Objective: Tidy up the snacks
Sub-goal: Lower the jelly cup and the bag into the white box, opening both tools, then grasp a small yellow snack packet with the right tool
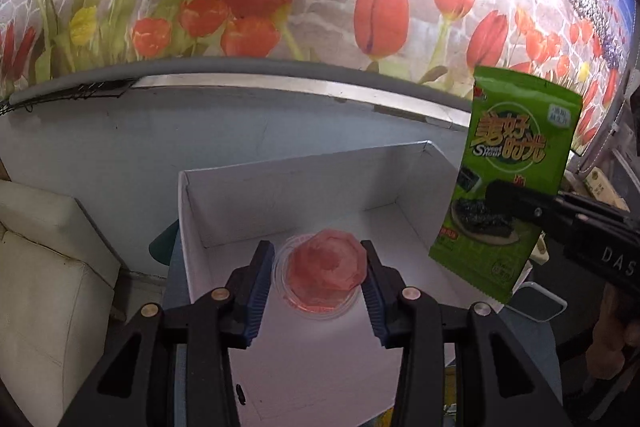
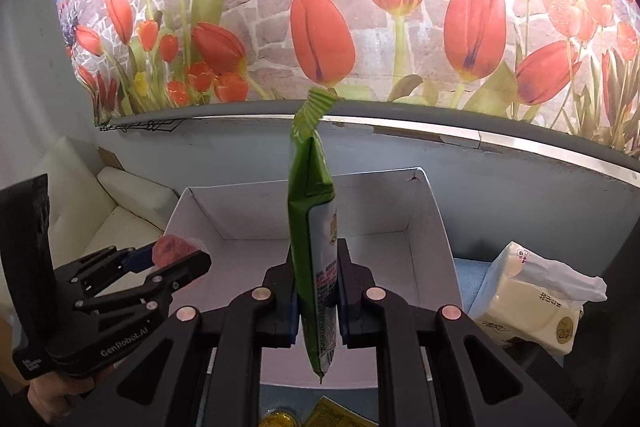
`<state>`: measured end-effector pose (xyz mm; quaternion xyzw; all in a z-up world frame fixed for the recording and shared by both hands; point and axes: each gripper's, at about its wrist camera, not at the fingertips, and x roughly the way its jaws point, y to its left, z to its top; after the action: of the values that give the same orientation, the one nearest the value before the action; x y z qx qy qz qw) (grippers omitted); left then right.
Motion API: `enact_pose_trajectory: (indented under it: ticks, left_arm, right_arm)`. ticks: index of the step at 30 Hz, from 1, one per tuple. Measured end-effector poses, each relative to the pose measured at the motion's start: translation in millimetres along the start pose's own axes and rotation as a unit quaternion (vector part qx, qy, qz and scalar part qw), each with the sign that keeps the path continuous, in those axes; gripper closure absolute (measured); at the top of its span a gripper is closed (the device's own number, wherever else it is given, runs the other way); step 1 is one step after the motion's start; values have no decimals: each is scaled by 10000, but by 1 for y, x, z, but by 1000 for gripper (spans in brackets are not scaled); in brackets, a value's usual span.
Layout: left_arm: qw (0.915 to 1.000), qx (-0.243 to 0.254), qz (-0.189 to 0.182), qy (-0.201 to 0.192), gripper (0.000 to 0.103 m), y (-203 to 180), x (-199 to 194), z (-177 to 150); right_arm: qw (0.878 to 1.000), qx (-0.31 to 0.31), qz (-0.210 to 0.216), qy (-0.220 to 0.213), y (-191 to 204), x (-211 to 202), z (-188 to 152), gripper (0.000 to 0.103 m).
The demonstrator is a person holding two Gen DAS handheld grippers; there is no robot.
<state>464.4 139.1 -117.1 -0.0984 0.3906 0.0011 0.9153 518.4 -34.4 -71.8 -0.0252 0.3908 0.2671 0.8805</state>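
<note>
A pink jelly cup (image 1: 320, 269) with a clear rim was held between blue pads (image 1: 256, 301) on the black left gripper (image 1: 318, 291). A bright green seaweed packet (image 1: 516, 183), printed with yellow-orange lettering and a dark seaweed picture, was clamped by the black right gripper (image 2: 318, 291); its back face was seen as white with red print. The open box (image 1: 280, 187) was plain white inside. A wall mural (image 2: 320, 7) of red-orange tulips with green stems over grey-brown brickwork was shown behind. A cream tissue pack (image 2: 532, 307) in clear wrap was seen at the right.
</note>
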Motion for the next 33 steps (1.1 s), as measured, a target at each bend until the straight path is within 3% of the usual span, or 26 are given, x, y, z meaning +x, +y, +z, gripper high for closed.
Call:
enact_pose_trajectory:
  ticks: [1,2,3,5,6,14,17,21,26,30,33]
  left_arm:
    - [9999,4,-53,91,55,0,5,-1]
    - [9999,4,-55,126,47,0,7,-2]
    - [9999,32,9,109,40,0,7,-4]
    - [9999,4,124,-24,5,1,7,-4]
    - [9998,-16,138,-106,1,2,5,-4]
    - [9999,21,10,-147,0,3,-19,-3]
    - [9994,150,-43,-312,0,-6,-38,-9]
    - [9984,188,-107,-528,0,-15,-73,-27]
    - [9974,297,-108,-644,0,-21,-119,-75]
    - [9981,134,-208,-563,0,-21,-151,-130]
    - [9987,33,-221,-450,0,-22,-168,-172]
  right_arm:
    - [10000,41,-7,27,0,2,1,84]
    - [10000,60,-47,54,0,4,1,74]
    - [9999,61,-112,23,1,5,1,54]
    - [9996,66,-223,-142,0,1,1,29]
    - [9994,72,-233,-244,-1,-2,2,24]
    - [9977,32,-240,-638,-5,-45,-12,24]
    - [9963,-194,-279,-791,2,-72,-30,23]
    - [9954,-295,-263,-879,8,-107,-63,15]
    - [9975,-335,-90,-612,15,-133,-123,15]
    - [9977,-603,-206,-211,27,-126,-186,15]
    - [9979,-643,5,111,32,-113,-229,15]
